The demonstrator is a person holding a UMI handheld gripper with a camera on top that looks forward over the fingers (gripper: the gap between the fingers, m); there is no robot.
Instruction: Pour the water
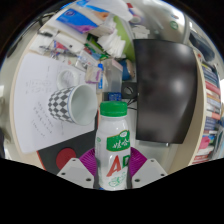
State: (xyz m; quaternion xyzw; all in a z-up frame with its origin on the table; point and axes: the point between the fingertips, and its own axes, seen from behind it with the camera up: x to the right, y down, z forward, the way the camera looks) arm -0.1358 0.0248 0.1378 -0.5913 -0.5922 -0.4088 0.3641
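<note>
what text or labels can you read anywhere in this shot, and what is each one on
"AD": large red and green letters on the label of the white bottle with the green cap, held between the fingers.
Green lettering higher on that same label: too small to read.
Printed papers and the packets beyond the checkered cup: blurred, unreadable.
Book spines beside the black monitor: unreadable.

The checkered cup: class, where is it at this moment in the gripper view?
The checkered cup lies tipped on the desk, ahead and left of the green-capped bottle that the gripper holds between its fingers.
</note>
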